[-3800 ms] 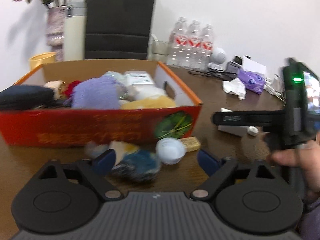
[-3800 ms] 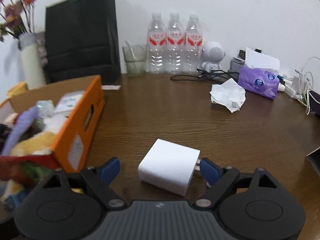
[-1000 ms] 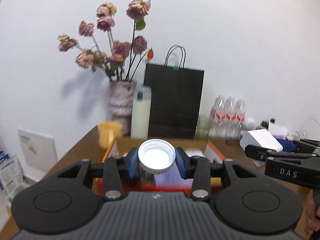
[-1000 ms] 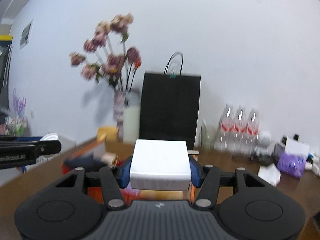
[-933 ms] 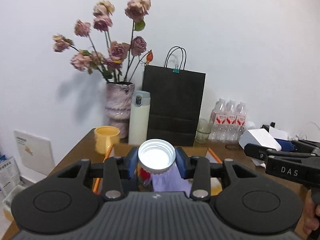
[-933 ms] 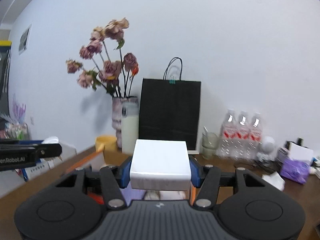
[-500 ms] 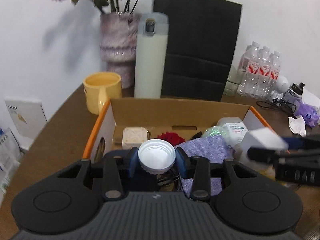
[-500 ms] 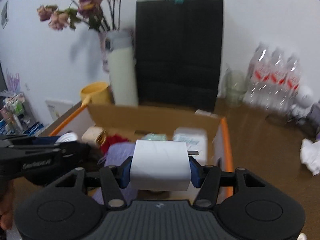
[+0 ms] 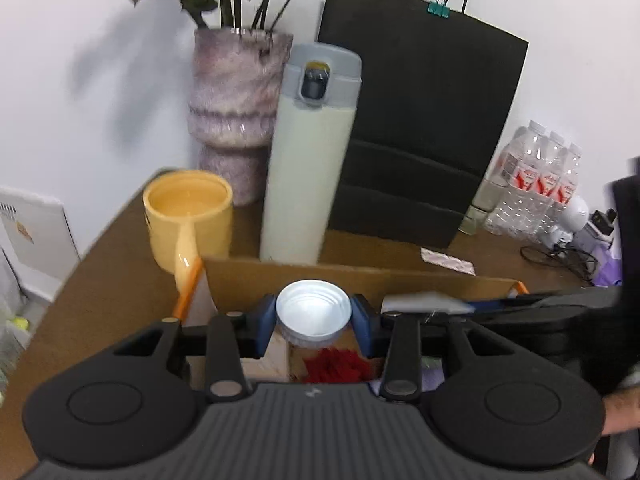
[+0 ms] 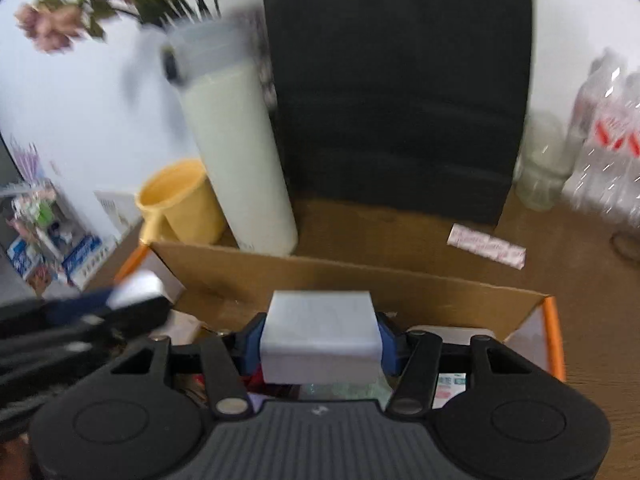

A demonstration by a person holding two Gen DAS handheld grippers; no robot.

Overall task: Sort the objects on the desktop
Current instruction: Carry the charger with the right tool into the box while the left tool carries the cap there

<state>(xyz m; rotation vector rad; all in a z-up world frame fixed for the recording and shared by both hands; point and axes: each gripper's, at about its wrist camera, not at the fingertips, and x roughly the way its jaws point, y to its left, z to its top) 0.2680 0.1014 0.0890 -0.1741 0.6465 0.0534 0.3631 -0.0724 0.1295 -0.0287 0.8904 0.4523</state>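
My left gripper [image 9: 314, 318] is shut on a white bottle cap [image 9: 313, 311] and holds it over the back left part of the orange cardboard box [image 9: 360, 278]. My right gripper [image 10: 320, 344] is shut on a white charger block [image 10: 320, 332] and holds it over the same box [image 10: 360, 280], near its back wall. Each gripper shows blurred in the other's view, the right one [image 9: 540, 312] at the right, the left one [image 10: 80, 320] at the left. The box holds a red item [image 9: 336, 364] and several other things, mostly hidden.
Behind the box stand a yellow mug [image 9: 188, 216], a cream flask [image 9: 308, 152], a vase [image 9: 236, 116] of dried flowers and a black paper bag [image 9: 416, 132]. Water bottles [image 9: 536, 188] and a small packet [image 10: 486, 246] sit at the back right.
Both grippers have come down and forward from high above the table to just over the box, each still holding its object. The two grippers are now closer together.
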